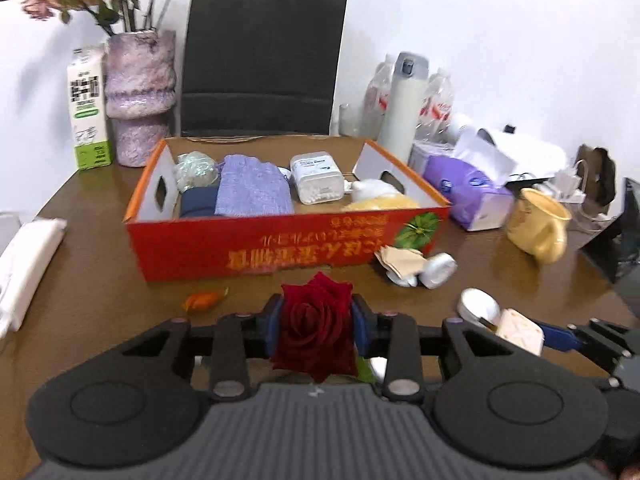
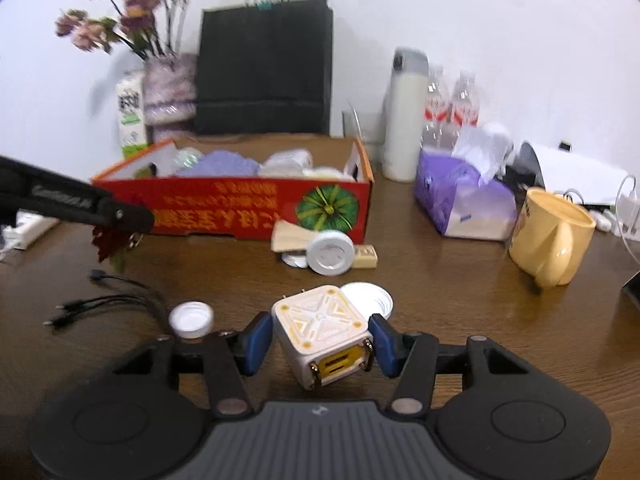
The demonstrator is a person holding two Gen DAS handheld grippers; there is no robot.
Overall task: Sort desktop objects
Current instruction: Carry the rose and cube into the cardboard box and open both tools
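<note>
My left gripper is shut on a dark red rose, held above the brown table in front of the red cardboard box. My right gripper is shut on a white and yellow charger cube, low over the table. In the right wrist view the left gripper's finger and the rose show at the left. The box holds a purple cloth, a white container and other items.
A yellow mug, purple tissue pack, white thermos, black paper bag, flower vase and milk carton ring the box. Round white lids, a bottle cap, black cables and an orange scrap lie in front.
</note>
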